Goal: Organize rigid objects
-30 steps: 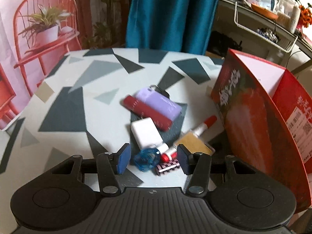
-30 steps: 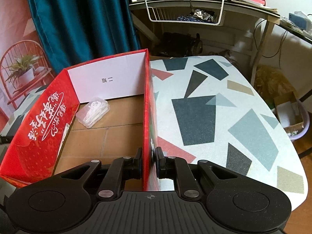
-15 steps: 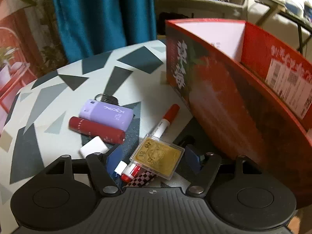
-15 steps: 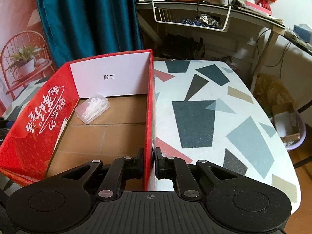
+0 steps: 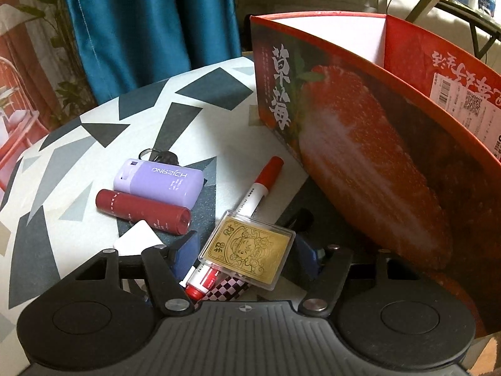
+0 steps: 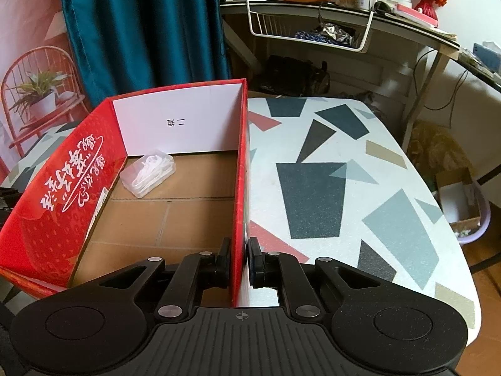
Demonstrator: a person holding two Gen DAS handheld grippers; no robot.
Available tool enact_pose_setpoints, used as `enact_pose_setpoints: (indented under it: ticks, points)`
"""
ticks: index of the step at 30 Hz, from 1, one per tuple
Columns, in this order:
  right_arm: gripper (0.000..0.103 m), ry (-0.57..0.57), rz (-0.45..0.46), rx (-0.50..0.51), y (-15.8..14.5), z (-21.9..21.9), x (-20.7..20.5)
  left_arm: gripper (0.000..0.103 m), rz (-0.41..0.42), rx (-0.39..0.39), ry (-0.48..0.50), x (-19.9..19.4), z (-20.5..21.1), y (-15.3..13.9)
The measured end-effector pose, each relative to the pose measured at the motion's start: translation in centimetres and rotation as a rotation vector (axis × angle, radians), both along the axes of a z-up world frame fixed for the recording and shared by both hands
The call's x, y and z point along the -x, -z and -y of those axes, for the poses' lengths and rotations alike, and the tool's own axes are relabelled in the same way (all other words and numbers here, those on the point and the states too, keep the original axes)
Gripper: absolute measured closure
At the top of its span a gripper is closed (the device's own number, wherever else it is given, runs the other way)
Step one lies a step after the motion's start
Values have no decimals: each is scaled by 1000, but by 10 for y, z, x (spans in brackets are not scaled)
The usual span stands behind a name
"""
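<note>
In the left wrist view my left gripper (image 5: 245, 255) is open, its blue pads on either side of a clear case holding a gold card (image 5: 247, 249). The case lies on a red-capped marker (image 5: 250, 200) and a checkered item (image 5: 228, 289). A lilac case (image 5: 158, 181), a dark red tube (image 5: 142, 211) and a white block (image 5: 136, 239) lie to the left. In the right wrist view my right gripper (image 6: 239, 261) is shut on the right wall of the red strawberry box (image 6: 240, 194). A clear box of white pieces (image 6: 148, 172) lies inside.
The box's outer wall (image 5: 360, 156) stands close to the right of the left gripper. The patterned tabletop (image 6: 328, 188) extends right of the box to its rounded edge. A blue curtain (image 5: 150, 31) and a cluttered desk (image 6: 344, 15) stand behind.
The left gripper has swung right and forward, from the blue item and white block to straddle the gold card case. The right gripper keeps its hold on the box wall.
</note>
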State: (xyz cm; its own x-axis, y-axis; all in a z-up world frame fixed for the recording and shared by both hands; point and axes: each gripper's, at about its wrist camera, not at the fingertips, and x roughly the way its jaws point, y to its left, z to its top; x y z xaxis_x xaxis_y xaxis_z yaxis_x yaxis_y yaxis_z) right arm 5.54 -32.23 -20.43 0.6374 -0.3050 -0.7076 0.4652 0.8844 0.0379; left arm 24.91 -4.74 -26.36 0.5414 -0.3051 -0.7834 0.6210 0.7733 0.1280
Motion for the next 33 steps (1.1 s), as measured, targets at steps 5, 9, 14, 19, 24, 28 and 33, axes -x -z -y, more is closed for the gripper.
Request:
enact_pose_setpoints:
  ticks: [5, 9, 14, 19, 24, 28, 33]
  points:
    - [93, -1, 8, -6, 1, 1, 1, 44, 25, -3, 2, 6, 0, -4]
    - [93, -1, 12, -7, 1, 0, 1, 72, 23, 6, -16, 5, -3, -11]
    - [93, -2, 15, -9, 2, 1, 2, 46, 5, 26, -35, 3, -10, -11]
    - [93, -2, 15, -11, 1, 0, 2, 35, -13, 55, -62, -2, -25, -11]
    - [93, -4, 9, -4, 2, -1, 1, 26, -18, 95, -99, -11, -34, -9]
    - [93, -2, 6, -2, 2, -1, 1, 24, -16, 84, -86, -11, -26, -7]
    - [93, -4, 4, -2, 1, -1, 1, 31, -39, 113, -58, -5, -25, -9]
